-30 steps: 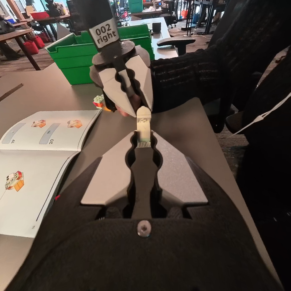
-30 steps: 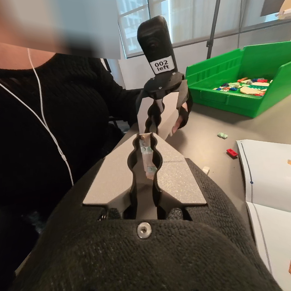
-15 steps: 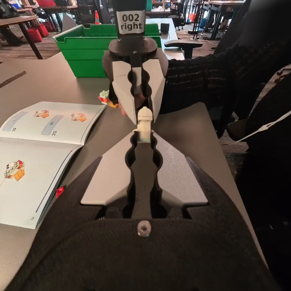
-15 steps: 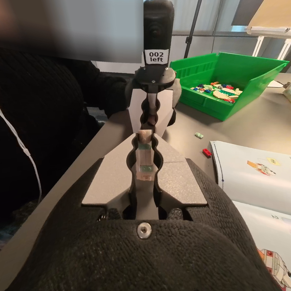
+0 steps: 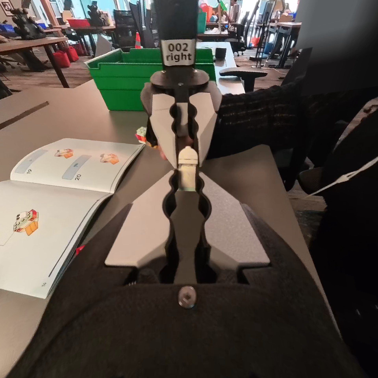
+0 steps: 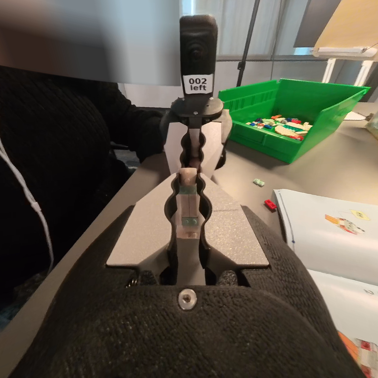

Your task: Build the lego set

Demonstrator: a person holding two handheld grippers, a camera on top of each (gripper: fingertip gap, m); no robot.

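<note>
My left gripper (image 5: 187,173) is shut on a white lego piece (image 5: 187,178) with a pale green near end and a rounded far end. My right gripper (image 6: 188,176) is shut on a longer white lego assembly (image 6: 188,206) with two pale green bands, lying along its fingers. The grippers face each other tip to tip above the grey table (image 5: 235,163). The right gripper (image 5: 187,162) shows in the left wrist view, the left gripper (image 6: 189,168) in the right wrist view. I cannot tell whether the two held parts are joined.
An open instruction booklet (image 5: 61,194) lies beside the grippers. A green bin (image 6: 306,102) holds several loose bricks (image 6: 280,126). A small red, green and orange model (image 5: 142,135) stands by the booklet. Loose pale green (image 6: 258,182) and red (image 6: 270,204) pieces lie on the table. Less than 4 cm separates the two grippers' tips.
The right gripper has swung from tilted to straight and now lines up tip to tip with the left. Both stay shut on their parts.
</note>
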